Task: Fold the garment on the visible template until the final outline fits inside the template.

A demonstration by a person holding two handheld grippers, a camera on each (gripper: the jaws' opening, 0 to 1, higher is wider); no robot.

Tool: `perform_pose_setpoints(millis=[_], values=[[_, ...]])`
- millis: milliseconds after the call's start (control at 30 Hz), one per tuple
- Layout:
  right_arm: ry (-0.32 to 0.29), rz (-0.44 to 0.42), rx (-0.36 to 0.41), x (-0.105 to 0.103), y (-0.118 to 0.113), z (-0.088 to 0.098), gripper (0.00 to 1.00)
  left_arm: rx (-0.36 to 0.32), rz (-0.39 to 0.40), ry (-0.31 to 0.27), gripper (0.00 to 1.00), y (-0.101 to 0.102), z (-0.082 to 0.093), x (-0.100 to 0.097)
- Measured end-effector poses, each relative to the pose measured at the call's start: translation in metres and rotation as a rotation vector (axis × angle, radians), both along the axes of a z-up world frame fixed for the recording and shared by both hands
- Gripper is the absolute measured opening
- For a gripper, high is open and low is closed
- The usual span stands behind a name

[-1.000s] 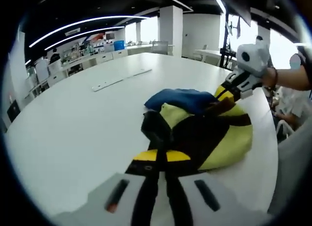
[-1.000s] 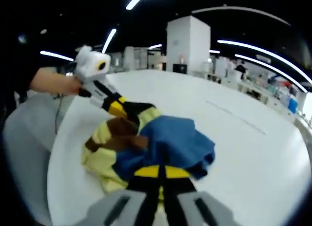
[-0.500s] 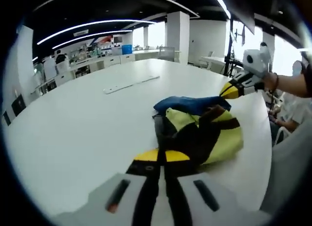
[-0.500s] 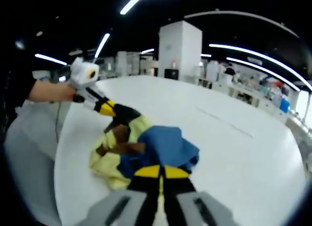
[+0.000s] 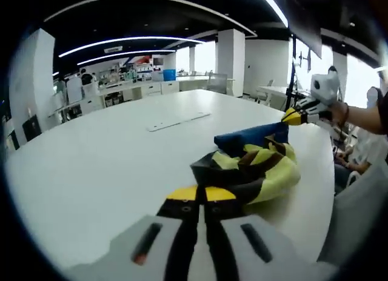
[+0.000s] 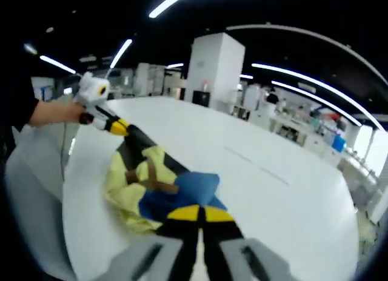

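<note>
The garment, a crumpled mix of yellow, black, brown and blue cloth, hangs stretched over the white table. My left gripper is shut on its black edge. Across the cloth, my right gripper pinches the taut blue edge. In the right gripper view the right gripper is shut on the blue part of the garment, and the left gripper holds the black strip at the far end, a hand behind it. The lower folds rest on the table.
A thin pale strip lies flat on the table beyond the cloth, also seen in the right gripper view as a strip. The table's curved edge runs close to the garment. Desks, pillars and people stand far behind.
Both grippers have drawn apart, and the bunched garment has been pulled longer and tauter between them. Both stay shut on the cloth.
</note>
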State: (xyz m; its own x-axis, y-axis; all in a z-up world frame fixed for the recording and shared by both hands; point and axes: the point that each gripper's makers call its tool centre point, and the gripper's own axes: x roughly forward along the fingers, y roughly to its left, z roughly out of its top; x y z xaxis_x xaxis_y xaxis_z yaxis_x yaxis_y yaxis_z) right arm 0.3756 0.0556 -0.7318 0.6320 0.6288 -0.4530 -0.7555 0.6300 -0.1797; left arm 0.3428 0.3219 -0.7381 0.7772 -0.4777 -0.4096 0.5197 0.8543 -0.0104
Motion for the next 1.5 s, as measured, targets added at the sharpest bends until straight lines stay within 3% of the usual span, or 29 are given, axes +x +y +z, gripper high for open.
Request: perform_pose_setpoints(millis=[267, 567, 800, 967, 1100, 1500], values=[[-0.026, -0.055, -0.03, 0.004, -0.02, 0.011, 0.0, -0.124, 0.108, -0.022, 0.0, 0.033, 0.016, -0.003], [0.014, -0.074, -0.092, -0.015, -0.03, 0.004, 0.0, -0.126, 0.158, -0.025, 0.0, 0.049, 0.012, -0.015], [0.119, -0.122, -0.011, -0.027, -0.032, -0.019, 0.0, -0.05, 0.15, 0.03, 0.0, 0.054, -0.012, -0.031], [0.172, -0.134, -0.03, -0.038, -0.032, -0.042, 0.0, -0.01, 0.134, 0.1, 0.0, 0.047, -0.032, -0.047], [0.208, -0.141, -0.021, -0.047, -0.033, -0.054, 0.0, 0.091, 0.1, 0.164, 0.0, 0.048, -0.052, -0.058], [0.266, -0.164, -0.001, -0.056, -0.031, -0.079, 0.0, 0.116, 0.098, 0.243, 0.0, 0.049, -0.079, -0.064]])
